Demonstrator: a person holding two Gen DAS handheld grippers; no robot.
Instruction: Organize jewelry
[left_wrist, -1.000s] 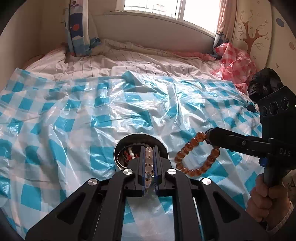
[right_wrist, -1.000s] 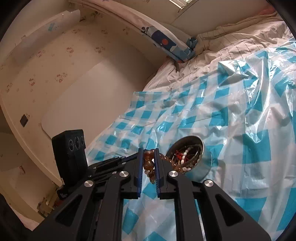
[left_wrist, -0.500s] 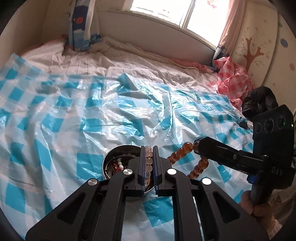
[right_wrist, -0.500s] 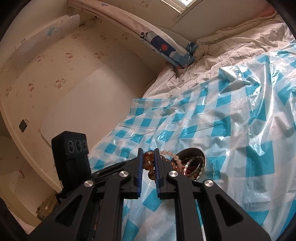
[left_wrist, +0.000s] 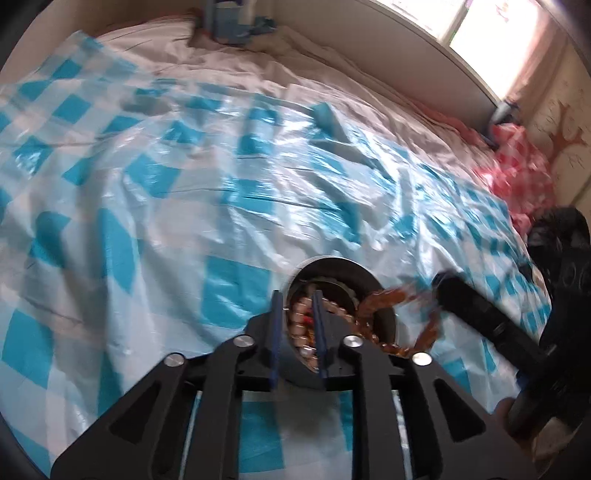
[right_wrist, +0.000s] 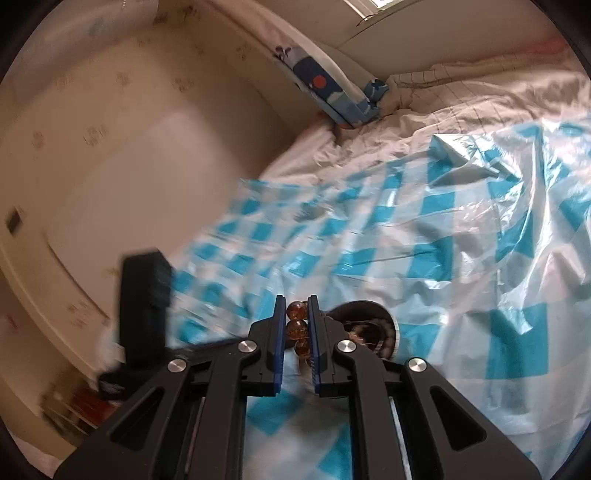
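Note:
A round metal tin (left_wrist: 384, 295) with beaded jewelry inside sits on a blue-and-white checked plastic sheet (left_wrist: 184, 206). My left gripper (left_wrist: 297, 295) hovers right over the tin, its jaws slightly parted, with pale beads (left_wrist: 300, 325) of a bracelet between them, hanging into the tin. My right gripper (right_wrist: 297, 300) is shut on an amber bead bracelet (right_wrist: 296, 328); in the left wrist view the bracelet (left_wrist: 384, 297) hangs blurred at the tin's right rim. The tin (right_wrist: 392, 326) shows just right of the right gripper.
The sheet covers a bed with striped white bedding (left_wrist: 258, 70). A blue patterned pillow (right_wrist: 325, 88) leans at the headboard. A pink checked cloth (left_wrist: 524, 173) and a black bag (left_wrist: 557, 232) lie at the right. A cream wall panel (right_wrist: 122, 177) is to the left.
Both grippers have dropped toward the tin. The pale beads now hang into it and the left jaws have parted slightly. The amber bracelet moved left to the tin's rim.

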